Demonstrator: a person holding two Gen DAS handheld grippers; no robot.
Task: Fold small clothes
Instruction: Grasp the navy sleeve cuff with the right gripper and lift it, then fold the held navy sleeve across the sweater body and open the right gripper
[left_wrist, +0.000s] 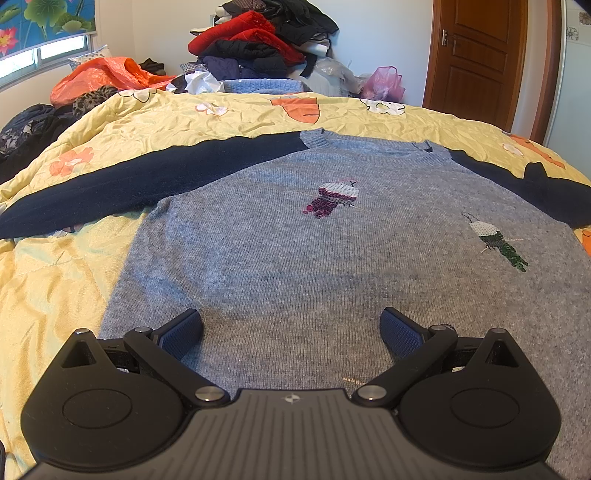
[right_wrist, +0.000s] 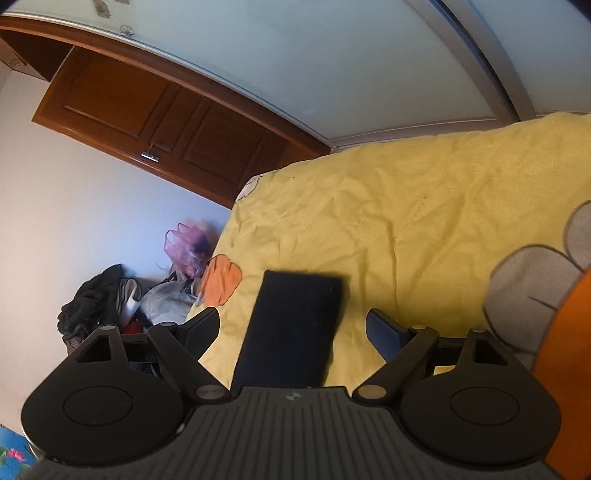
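Sweater, grey with navy sleeves, lies face up and spread flat across the yellow quilt, filling the middle of the left wrist view, neck toward the top of the frame. Its flat lay, both sleeves stretched outward, looks like the start of a fold, with nothing doubled over yet.

Your left gripper hovers at the bottom of that frame over the hem, fingers spread wide and empty, probably waiting to pin or lift the lower edge.

Your right gripper sits low in its own tilted view with the navy sleeve end running up between its fingers. The pads stand apart from the cloth on both sides, so it grips nothing yet. You seem lined up along the cuff so that a squeeze catches it for folding inward across the chest.
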